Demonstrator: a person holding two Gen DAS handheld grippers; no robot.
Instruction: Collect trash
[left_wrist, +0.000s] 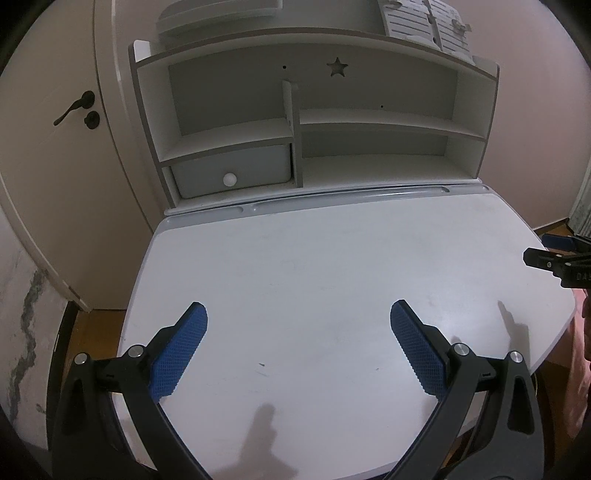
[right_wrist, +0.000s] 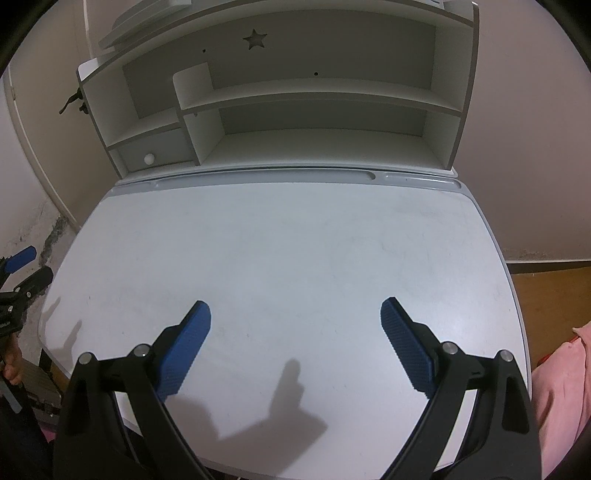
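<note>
left hand-held gripper (left_wrist: 298, 314) spread wide | right hand-held gripper (right_wrist: 295, 312) spread wide | above desk (left_wrist: 314, 258)

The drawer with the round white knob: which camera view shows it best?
The left wrist view: the drawer appears large, front fully visible. In the right wrist view it is smaller, near the left, at an angle.

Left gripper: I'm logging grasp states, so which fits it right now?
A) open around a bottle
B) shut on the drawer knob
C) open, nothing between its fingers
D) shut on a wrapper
C: the left gripper has its blue pads wide apart over the bare desk top, holding nothing.
</note>
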